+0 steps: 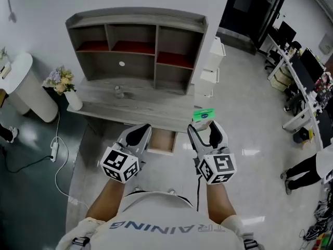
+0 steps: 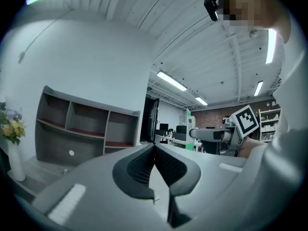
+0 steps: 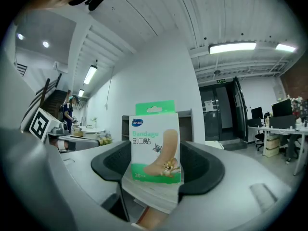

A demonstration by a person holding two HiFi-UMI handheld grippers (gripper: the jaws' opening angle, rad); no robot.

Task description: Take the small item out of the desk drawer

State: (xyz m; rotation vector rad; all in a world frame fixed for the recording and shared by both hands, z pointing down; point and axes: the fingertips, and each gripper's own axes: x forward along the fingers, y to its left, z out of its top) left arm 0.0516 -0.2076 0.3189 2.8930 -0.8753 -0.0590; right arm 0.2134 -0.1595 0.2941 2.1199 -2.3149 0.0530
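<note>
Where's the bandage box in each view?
Head view: box centre-right, in the right gripper.
Left gripper view: probably the tiny green-white box right of centre.
Right gripper view: box dead centre, clamped.
Shared landmark: shelf.

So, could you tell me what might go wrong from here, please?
The bandage box sits in the right claw by its lower part only, so it might tilt or slip out. The drawer stands open under the desk, and a claw could knock it.
</note>
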